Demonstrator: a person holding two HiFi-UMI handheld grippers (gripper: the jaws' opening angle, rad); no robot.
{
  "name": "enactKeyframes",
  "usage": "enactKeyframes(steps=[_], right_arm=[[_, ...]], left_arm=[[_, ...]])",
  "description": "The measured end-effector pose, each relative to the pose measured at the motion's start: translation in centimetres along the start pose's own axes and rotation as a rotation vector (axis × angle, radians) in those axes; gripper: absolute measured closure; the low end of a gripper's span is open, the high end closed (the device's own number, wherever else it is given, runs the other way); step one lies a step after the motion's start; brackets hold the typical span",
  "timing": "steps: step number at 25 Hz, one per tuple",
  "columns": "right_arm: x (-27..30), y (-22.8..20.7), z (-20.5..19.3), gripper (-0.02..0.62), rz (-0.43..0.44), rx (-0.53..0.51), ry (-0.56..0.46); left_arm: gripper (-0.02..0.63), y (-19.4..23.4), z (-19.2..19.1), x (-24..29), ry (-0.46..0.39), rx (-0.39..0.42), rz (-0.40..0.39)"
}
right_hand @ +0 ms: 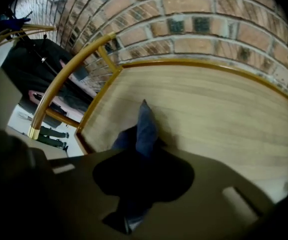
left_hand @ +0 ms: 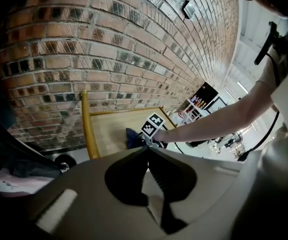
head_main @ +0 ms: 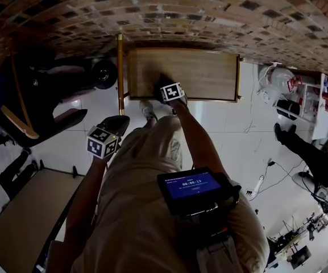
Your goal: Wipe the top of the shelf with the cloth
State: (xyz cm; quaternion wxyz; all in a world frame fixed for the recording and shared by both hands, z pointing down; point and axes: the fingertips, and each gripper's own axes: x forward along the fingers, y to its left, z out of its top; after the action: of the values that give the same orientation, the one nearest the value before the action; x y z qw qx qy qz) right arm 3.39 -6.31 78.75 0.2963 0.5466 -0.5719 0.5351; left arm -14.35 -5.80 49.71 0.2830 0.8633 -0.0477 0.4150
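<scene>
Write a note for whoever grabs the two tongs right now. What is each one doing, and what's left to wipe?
Right tongs: shut on the blue cloth, which is down on the shelf top near its front edge, left of the middle.
Left tongs: shut, empty, held back from the shelf.
Done: the cloth is on the wood; how much is already wiped cannot be told.
Left: probably sweep across the bare wood to the right and toward the brick wall.

Cloth (right_hand: 146,126) end hidden between jaws.
</scene>
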Motion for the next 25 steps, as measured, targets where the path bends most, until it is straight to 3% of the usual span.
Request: enactKeyframes(steps=[3,17,25], right_arm=[[-2.2,-5.2,-2.0,0.526,-0.107,0.012,0.038],[-10.0,-23.1,-9.1,0.526,-0.24,0.133,0.051],[-12.2,-28.1,-10.4,0.526,-0.208,0.137,-0.01]], left_arm=[[0.601,-1.7,0.3,1.5,0.017,0.003,-0.006],[0.601,-11.2,6.3,9.3,0.047,0.045,-0.044],[0.601,-15.5,8.2,12.4,0.062,0.076,-0.048]])
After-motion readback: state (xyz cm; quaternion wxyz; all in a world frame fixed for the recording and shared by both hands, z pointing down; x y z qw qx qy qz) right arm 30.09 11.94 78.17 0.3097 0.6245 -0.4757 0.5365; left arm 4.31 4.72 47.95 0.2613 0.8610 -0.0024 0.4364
